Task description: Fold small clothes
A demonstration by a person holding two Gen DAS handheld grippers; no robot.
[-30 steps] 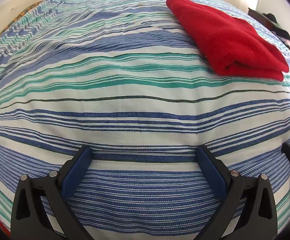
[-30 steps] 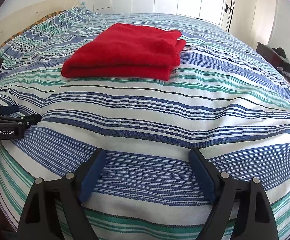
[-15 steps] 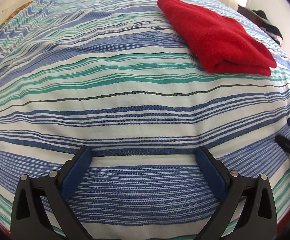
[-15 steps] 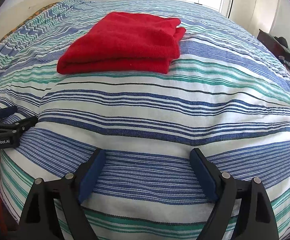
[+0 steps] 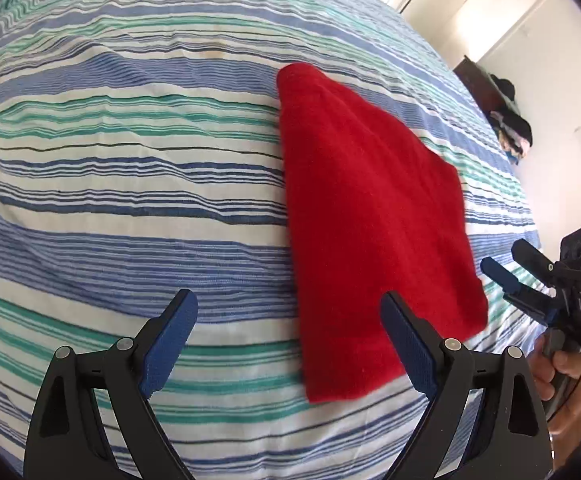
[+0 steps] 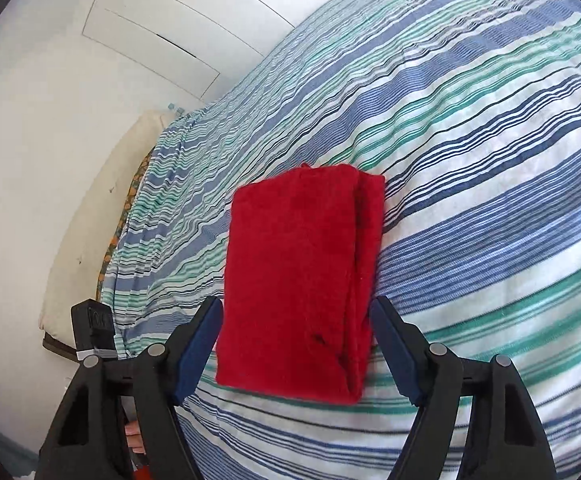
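Folded red garment lying flat on striped bedspread, blue, green and white bands running beneath it. In right wrist view, same garment seen as a neat rectangle with stacked fold edges along its right side; bedspread rising behind it toward white cabinet doors.

Left gripper held above bedspread, just short of garment's near edge. Jaws wide and closing, nothing pressed between the 2 blue pads; right pad overlapping garment's near right corner in that view, left pad over bare stripes to garment's left.

Right gripper poised at garment's near short edge, its 2 pads flanking garment on either side. Jaws fairly wide and closing; pads apparently not yet pressing on cloth, though actual contact hard to judge. From left wrist view, right gripper seen just beyond garment's right edge, gripped by a hand at its handle.

Cream pillow at bedspread's edge, well left of garment. Dark pile of clothes against wall, far beyond garment's right side.
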